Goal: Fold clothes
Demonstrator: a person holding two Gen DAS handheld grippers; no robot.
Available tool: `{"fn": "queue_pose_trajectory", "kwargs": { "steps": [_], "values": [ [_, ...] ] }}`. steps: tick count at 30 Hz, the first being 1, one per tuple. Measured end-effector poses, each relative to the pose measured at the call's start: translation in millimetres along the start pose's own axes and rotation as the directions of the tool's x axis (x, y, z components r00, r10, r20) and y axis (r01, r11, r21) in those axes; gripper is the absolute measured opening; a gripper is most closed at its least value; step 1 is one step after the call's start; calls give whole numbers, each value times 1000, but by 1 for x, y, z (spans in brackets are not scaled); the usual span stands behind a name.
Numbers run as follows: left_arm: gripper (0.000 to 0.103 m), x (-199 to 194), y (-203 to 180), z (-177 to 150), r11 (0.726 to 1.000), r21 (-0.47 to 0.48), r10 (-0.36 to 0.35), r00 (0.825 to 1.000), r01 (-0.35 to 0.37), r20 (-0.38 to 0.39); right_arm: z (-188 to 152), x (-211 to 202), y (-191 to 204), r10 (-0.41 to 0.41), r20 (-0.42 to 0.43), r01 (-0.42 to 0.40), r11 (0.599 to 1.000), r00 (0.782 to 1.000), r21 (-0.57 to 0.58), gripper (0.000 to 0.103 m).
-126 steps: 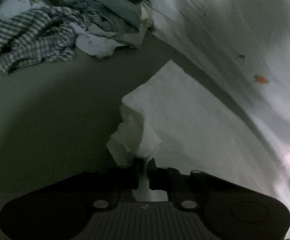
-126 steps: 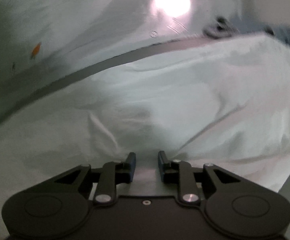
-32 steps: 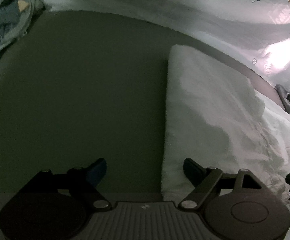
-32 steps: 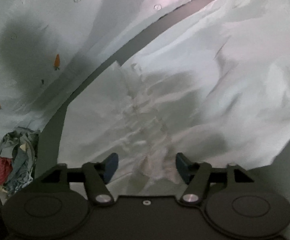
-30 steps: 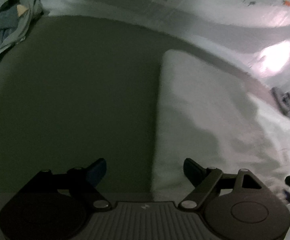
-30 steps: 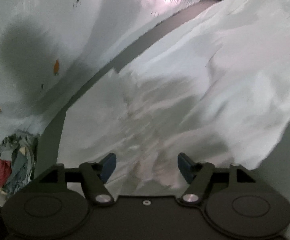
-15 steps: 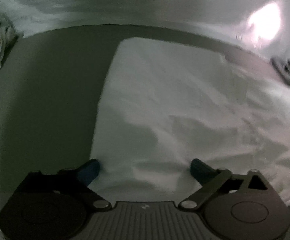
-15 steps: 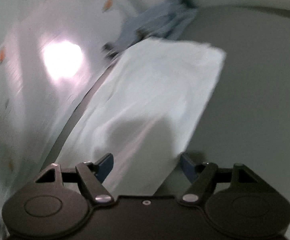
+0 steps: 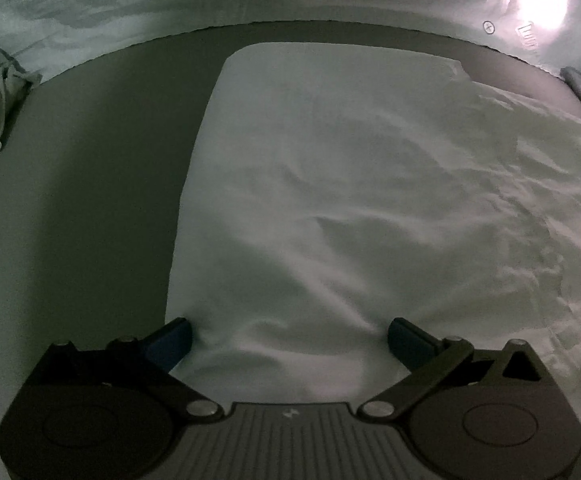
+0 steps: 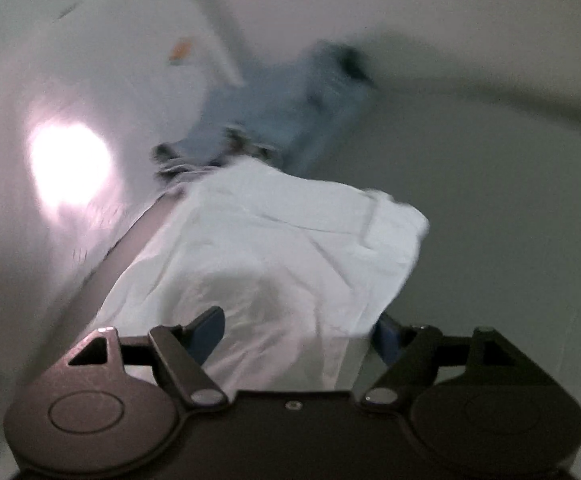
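Hovering over a white garment (image 9: 350, 184) spread flat on the grey surface (image 9: 90, 168).

Your left tongs (image 9: 288, 334) stand wide, straddling the garment's near edge; your right tongs (image 10: 296, 330) stand wide over its other end. A blue garment (image 10: 286, 120), blurred, lies just beyond the white one's far edge.
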State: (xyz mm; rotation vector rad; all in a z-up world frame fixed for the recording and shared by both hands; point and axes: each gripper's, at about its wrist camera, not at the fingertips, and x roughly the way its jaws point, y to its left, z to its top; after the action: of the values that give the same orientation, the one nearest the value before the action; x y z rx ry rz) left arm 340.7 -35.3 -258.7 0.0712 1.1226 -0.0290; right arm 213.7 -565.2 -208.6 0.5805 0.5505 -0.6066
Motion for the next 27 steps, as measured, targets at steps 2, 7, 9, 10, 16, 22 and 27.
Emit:
{"fn": "queue_pose_trajectory", "kwargs": {
  "steps": [2, 7, 9, 10, 16, 22, 27],
  "values": [
    [103, 1, 0, 2, 1000, -3, -1, 1000, 1, -10, -3, -9, 19, 24, 38, -22, 998, 999, -57, 78],
    [103, 0, 6, 7, 999, -20, -31, 999, 31, -32, -5, -29, 45, -37, 135, 43, 998, 990, -45, 70],
    [103, -1, 11, 9, 998, -35, -44, 998, 43, -38, -5, -35, 50, -70, 153, 74, 997, 986, -20, 70],
    [103, -2, 15, 10, 998, -50, -48, 998, 45, -43, -6, -38, 53, -88, 161, 92, 996, 983, -19, 70],
    [103, -4, 48, 13, 981, -178, -85, 995, 76, -47, -17, -74, 75, -339, 311, 372, 927, 888, -51, 77],
    [103, -1, 75, 16, 955, -275, -126, 991, 108, -49, -26, -47, 100, 228, -80, -238, 959, 970, -157, 80],
    [103, -14, 78, 19, 956, -266, -135, 991, 127, -13, -77, 7, 131, 564, -473, -568, 809, 677, 153, 80]
  ]
}}
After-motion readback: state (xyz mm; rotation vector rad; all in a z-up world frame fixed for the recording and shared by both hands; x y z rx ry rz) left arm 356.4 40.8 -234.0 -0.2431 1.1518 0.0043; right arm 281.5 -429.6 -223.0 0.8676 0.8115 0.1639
